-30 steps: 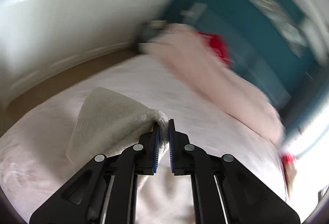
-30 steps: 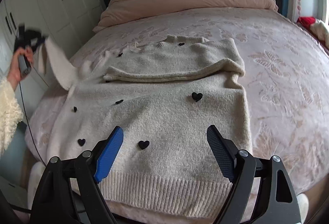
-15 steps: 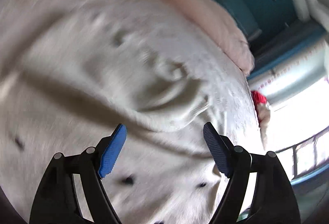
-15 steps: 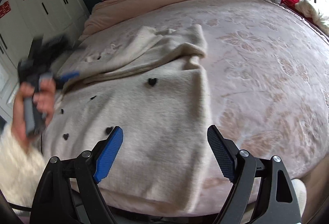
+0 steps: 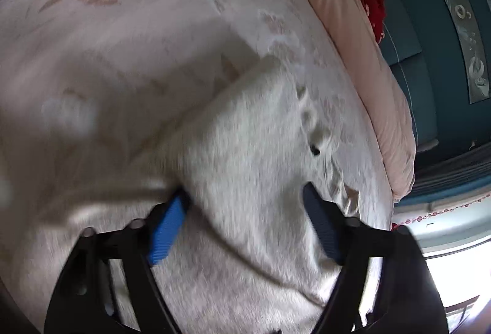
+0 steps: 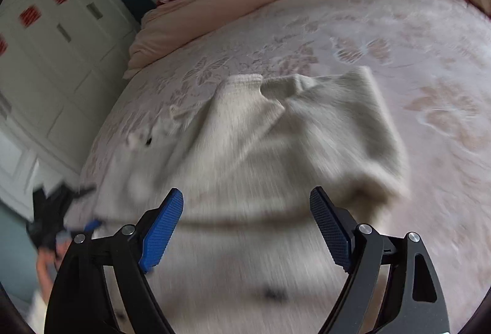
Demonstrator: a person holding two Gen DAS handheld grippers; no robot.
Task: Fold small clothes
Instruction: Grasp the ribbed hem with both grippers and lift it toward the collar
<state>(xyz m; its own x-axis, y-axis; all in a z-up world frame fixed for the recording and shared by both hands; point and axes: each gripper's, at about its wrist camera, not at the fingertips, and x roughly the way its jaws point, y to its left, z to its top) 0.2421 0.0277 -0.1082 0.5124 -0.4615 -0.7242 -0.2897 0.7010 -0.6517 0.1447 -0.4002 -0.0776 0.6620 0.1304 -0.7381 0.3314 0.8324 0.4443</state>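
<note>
Cream sweater [image 6: 276,149], sleeves folded in

No legible text, label, brand or number was present in either view. The red patches [image 6: 30,15] on the white cabinet doors [image 6: 55,64], upper left of the right wrist view, were too blurred to read as characters.

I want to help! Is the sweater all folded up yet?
Not yet. Both sleeves look folded across the sweater on the bed. Nothing is held: the left gripper, whose jaws just closed a little, and the right gripper are open. Folding the body remains.
</note>
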